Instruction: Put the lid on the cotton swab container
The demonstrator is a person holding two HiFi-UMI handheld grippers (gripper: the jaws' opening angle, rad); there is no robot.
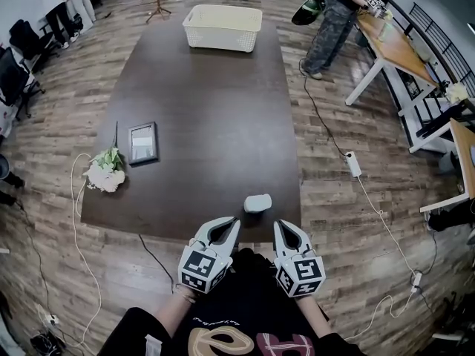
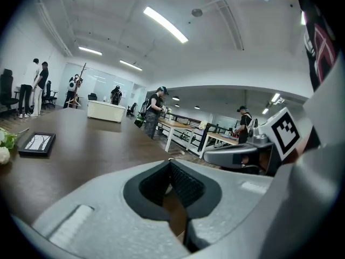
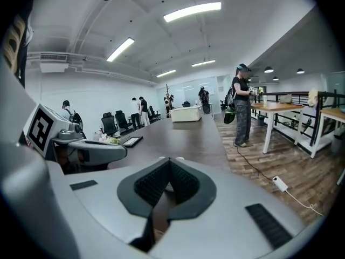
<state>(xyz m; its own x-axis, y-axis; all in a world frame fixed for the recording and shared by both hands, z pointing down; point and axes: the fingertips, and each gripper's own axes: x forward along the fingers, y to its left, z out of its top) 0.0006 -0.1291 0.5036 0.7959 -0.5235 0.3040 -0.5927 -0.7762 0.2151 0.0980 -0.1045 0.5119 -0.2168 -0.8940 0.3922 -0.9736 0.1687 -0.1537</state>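
Head view, left to right: a bunch of white flowers (image 1: pixel 105 173) lies at the left edge of the dark bench (image 1: pixel 215 110), with a picture frame (image 1: pixel 142 142) flat on the bench just beside it. A pale basket (image 1: pixel 223 27) stands at the far end.

The left gripper (image 1: pixel 232 223) hovers over the near edge of the bench. Its fingers (image 1: pixel 223 232) are clenched tip to tip, with nothing between them.

The cotton swab container (image 1: pixel 257 203), a small pale rounded object, sits on the bench near that edge. It lies just beyond the two grippers and between them, touched by neither. Whether its lid is on cannot be told.

The right gripper (image 1: pixel 280 226) is held beside the left one at about the same height.

Left gripper view: both ribbed pads meet at the tips (image 2: pixel 171 164) and hold nothing.

Right gripper view: the fingers (image 3: pixel 242 198) are likewise pressed together and empty, pointing along the bench toward the basket.
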